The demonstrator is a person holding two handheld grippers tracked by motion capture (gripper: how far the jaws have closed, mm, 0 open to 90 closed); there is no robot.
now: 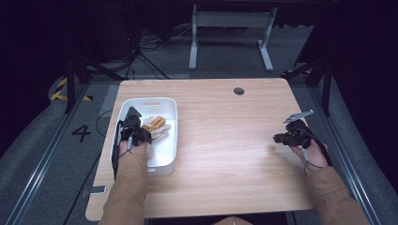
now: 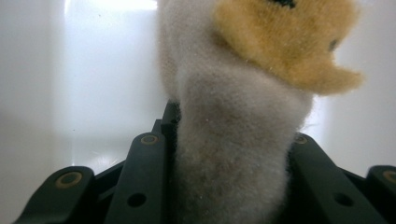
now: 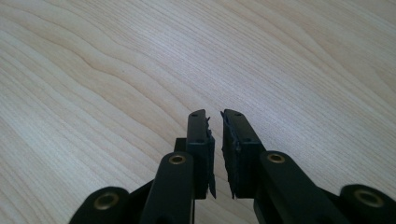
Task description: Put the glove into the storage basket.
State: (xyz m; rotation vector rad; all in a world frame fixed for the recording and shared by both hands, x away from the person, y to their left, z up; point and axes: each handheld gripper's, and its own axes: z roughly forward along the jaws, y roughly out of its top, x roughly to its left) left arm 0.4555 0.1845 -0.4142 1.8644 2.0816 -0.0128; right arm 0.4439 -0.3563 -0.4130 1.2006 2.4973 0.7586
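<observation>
We've got the plush toy (image 2: 233, 154) clamped between our left gripper (image 1: 134, 136)'s jaws, down inside the white bin (image 1: 170, 159) at the table (image 1: 225, 154)'s left side. Its cream-and-tan body runs straight out along the jaws, away from us. Our right gripper (image 3: 215, 135) sits well apart over bare wood, jaws nearly together on nothing, so the left hand owns this lift.

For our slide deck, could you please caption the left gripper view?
Left gripper clamps a cream-and-tan plush toy inside the white bin.
</observation>
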